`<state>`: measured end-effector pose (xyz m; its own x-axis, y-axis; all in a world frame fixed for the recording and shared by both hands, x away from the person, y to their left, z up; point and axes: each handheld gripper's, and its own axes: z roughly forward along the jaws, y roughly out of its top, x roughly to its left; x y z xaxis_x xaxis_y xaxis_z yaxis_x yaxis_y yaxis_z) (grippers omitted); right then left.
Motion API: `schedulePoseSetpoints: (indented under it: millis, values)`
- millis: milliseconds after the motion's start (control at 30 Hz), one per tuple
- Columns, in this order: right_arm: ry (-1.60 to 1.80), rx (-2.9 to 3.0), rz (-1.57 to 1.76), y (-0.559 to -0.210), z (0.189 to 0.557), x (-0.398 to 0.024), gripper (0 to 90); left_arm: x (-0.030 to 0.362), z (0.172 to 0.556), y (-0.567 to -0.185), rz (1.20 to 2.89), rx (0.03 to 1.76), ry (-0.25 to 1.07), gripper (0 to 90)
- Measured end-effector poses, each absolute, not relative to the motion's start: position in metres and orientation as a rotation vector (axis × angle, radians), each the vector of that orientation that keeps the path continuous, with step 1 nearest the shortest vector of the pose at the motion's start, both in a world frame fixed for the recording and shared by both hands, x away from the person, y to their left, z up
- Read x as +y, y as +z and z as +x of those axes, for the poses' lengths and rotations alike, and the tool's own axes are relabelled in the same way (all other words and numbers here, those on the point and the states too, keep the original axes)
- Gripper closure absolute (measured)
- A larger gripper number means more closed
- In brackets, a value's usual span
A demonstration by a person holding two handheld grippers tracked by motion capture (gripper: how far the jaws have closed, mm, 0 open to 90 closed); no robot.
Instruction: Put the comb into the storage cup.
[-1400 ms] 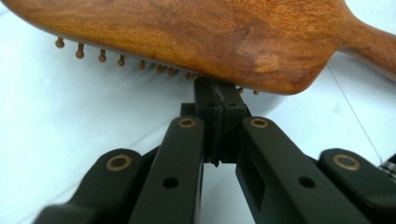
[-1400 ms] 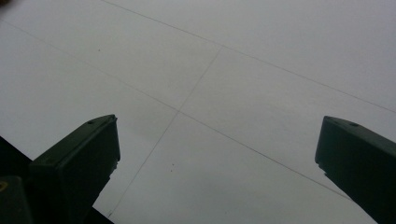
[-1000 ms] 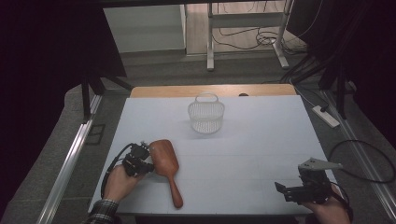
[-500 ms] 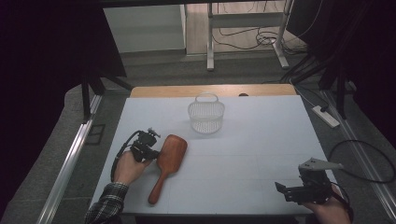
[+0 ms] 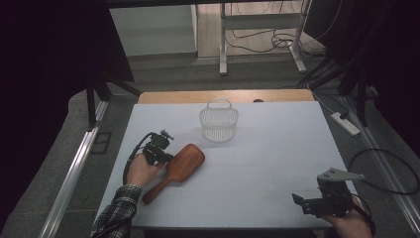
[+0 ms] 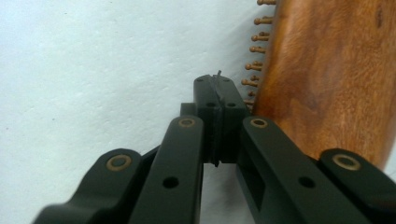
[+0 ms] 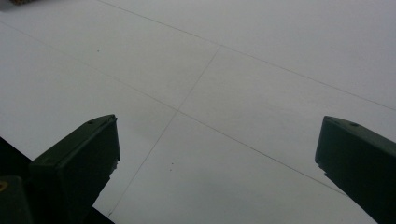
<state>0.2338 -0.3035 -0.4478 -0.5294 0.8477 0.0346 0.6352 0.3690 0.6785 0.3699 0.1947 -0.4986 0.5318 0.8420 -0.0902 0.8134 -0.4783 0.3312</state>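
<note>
I find the left gripper (image 5: 159,148) at the left of the white table (image 5: 277,148), about midway between the near and far edges, held in the person's left hand (image 5: 141,168), with a plaid sleeve (image 5: 116,215) coming in from the near edge. In the left gripper view (image 6: 218,100) its jaws are pressed fully together with nothing between them; I see no grip on anything.

The wooden hairbrush (image 5: 178,168) lies flat on the table just right of that gripper. Its paddle head points far and right, its handle runs near and left, ending near the sleeve. In the left gripper view the brush (image 6: 327,79) fills the right side, back upward, with a row of bristle pins showing along its left edge. The closed jaw tips sit just beside that edge; I cannot tell whether they touch it.

A white wire basket (image 5: 219,121) stands upright at the far middle of the table, well apart from the brush, handle raised.

The right gripper (image 5: 317,203) rests at the near right corner in the person's right hand (image 5: 354,223). In the right gripper view (image 7: 217,154) its jaws stand wide apart over bare table, holding nothing.
</note>
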Motion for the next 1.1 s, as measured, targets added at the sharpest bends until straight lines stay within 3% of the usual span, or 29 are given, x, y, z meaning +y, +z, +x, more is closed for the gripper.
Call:
schedulePoseSetpoints:
  millis: [433, 1100]
  values:
    - [0.935, 2.313, 1.298, -0.447, 0.233, -0.303, 0.1, 0.206, 0.357, -0.478, 2.348, 1.272, 0.17, 87.9]
    - [0.937, 2.313, 1.287, -0.447, 0.233, -0.303, 0.1, 0.227, 0.312, -0.463, 2.253, 1.233, 0.19, 40.2]
